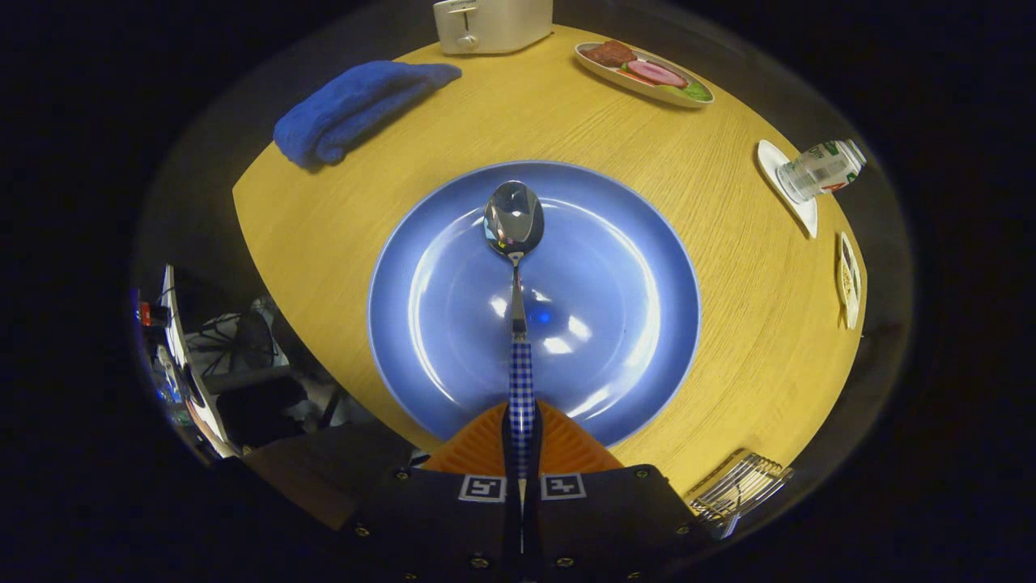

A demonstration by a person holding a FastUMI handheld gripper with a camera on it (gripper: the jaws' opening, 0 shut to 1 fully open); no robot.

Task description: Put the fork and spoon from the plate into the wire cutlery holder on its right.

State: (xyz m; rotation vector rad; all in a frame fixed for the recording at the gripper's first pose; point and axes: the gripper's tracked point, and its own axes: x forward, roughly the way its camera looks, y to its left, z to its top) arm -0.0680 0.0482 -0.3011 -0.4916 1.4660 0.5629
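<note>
Gripper (521, 441) pinches the spoon's (515, 243) checked handle; shiny bowl seemingly above the plate (647, 308).

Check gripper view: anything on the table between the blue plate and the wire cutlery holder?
No. In the gripper view, bare wood tabletop separates the blue plate from the wire cutlery holder. The gripper is shut on the spoon handle.

– What's ahead of my fingers (521, 441)?
– I see the spoon (515, 243) over the plate (647, 324) on the counter (728, 267). Wire cutlery holder (740, 486) lies right, towel (356, 109) far left, toaster (492, 24) behind.
</note>
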